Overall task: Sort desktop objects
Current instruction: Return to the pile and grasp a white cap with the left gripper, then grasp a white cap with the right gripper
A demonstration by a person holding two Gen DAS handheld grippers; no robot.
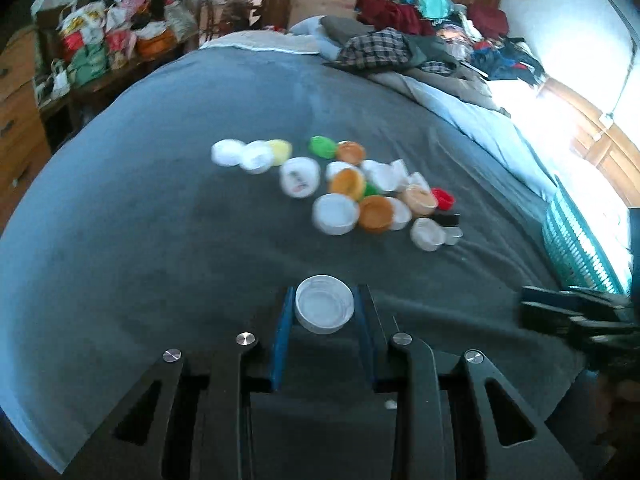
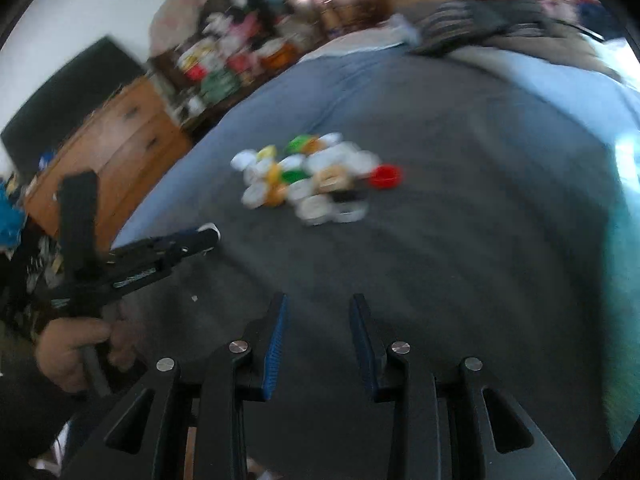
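Note:
A white round lid (image 1: 325,309) sits rim-up between the blue pads of my left gripper (image 1: 326,292), which is shut on it just above the grey bed cover (image 1: 160,220). Farther out lies a pile of lids (image 1: 352,188) in white, orange, green, yellow and red. The right wrist view shows the same pile (image 2: 316,180), blurred, with a red lid (image 2: 385,176) at its right edge. My right gripper (image 2: 319,298) is open over bare cover with nothing between its fingers. The left gripper (image 2: 208,236) shows there at left, white lid at its tip.
Heaped clothes (image 1: 420,40) cover the bed's far right. A teal slatted basket (image 1: 576,248) stands at the right edge. A wooden dresser (image 2: 112,148) and cluttered shelves stand off the left side. A hand (image 2: 72,352) grips the left tool's handle.

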